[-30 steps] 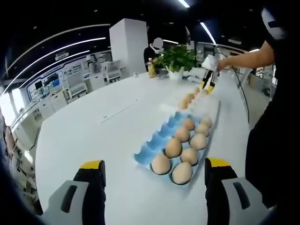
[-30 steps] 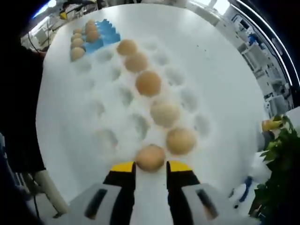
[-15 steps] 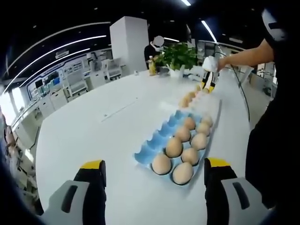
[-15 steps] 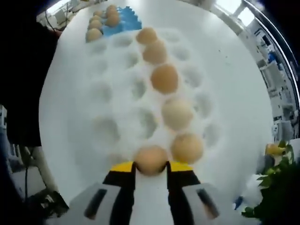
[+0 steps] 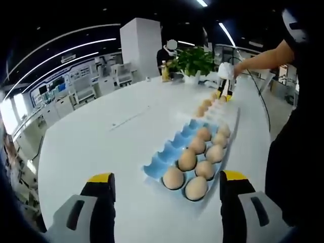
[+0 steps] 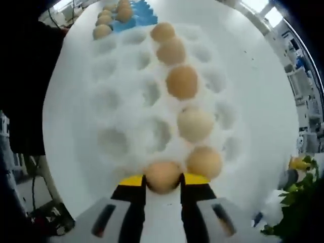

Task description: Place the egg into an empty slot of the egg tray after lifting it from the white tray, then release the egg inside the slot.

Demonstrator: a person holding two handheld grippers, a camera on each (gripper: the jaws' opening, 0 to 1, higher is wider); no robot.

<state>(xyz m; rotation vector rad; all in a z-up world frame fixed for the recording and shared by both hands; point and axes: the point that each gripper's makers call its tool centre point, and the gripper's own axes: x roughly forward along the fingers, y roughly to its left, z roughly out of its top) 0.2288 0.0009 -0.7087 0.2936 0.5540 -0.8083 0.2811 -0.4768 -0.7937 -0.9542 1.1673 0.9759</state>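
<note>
Yellow-tipped and set wide apart with nothing between them, the jaws of the left gripper (image 5: 162, 185) hang idle over the white table (image 5: 91, 147). Just ahead of them sits the blue egg tray (image 5: 174, 149). Its right-hand rows hold eggs, and its left-hand row of slots, the side nearer the bare table, looks empty. Beyond the blue tray, touching or nearly touching its far end, lies the white tray (image 5: 223, 112). At that tray's far end a person's outstretched arm holds the right gripper (image 5: 224, 91) down over it.

In the right gripper view the order runs the other way. The right gripper (image 6: 163, 181) has its jaws clamped on the egg (image 6: 162, 175), one yellow tip pressed to each side of it, right at the near edge of the white tray (image 6: 119, 111). I cannot tell whether the egg sits in its cup or is already clear of it. Just to its right a line of five more eggs runs away up the tray. The blue egg tray (image 6: 135, 15) lies straight ahead at the far end, well apart from the jaws.

So the coming move turns on one thing: the empty slots lie forward along the jaws, past the whole length of the white tray. The right gripper has the egg; the left is nearer the goal but empty.
</note>
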